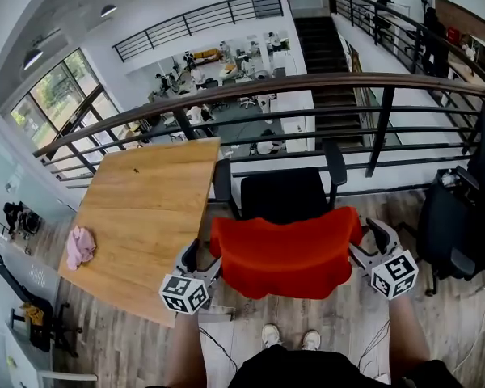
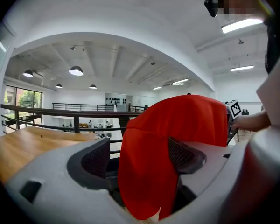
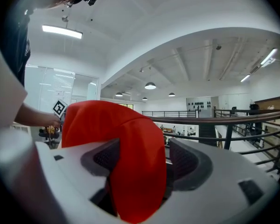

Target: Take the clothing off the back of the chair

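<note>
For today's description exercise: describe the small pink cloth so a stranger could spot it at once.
Find the wooden table left of the black chair by the railing. Near the table's left edge lies a crumpled pink cloth. Unlike the red garment draped over the chair's back, it is small, pale and lies on wood.

head view: red cloth (image 1: pixel 287 257) hides the chair (image 1: pixel 283 196) back from me | left gripper (image 1: pixel 202 261) and right gripper (image 1: pixel 365 247) tips tucked behind it | second chair (image 1: pixel 457 217) cut off right | pink lump (image 1: pixel 80 246) on table (image 1: pixel 145 192) too small to name
</note>
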The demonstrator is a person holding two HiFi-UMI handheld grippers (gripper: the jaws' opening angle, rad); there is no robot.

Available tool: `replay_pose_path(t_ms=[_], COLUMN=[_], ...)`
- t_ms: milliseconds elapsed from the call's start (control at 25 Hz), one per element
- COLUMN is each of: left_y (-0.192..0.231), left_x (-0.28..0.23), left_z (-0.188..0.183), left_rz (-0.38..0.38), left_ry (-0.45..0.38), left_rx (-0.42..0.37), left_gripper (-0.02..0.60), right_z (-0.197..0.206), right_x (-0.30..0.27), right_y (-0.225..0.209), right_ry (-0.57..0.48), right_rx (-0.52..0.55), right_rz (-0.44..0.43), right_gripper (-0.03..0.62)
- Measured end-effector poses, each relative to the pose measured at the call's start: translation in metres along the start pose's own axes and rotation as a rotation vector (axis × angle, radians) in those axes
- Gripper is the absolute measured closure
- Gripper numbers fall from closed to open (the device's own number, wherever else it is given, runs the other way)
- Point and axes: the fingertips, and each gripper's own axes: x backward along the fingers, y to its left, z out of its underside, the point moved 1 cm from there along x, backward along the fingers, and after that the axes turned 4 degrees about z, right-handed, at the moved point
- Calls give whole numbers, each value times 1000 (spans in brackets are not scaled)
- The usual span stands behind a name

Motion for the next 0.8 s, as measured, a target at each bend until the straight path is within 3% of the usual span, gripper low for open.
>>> replay_pose_path(t_ms=[200, 360, 720, 800], left_y=[3, 6, -9, -7], left_x=[-22, -33, -42, -42], left_z=[-1, -8, -8, -7], left_rz=[113, 151, 292, 297], left_ry=[12, -4, -10, -22], left_rx=[-4, -17, -11, -13], left_gripper=[201, 204, 386, 448], right_z=[-3, -8, -9, -8], right_x=[-18, -26, -28, -27], right_y=[-2, 6, 8, 7], right_ry=[10, 37, 106, 100], right_rx=[8, 50, 58, 56], right_rz=[-86, -121, -88, -68], right_gripper=[247, 291, 427, 490])
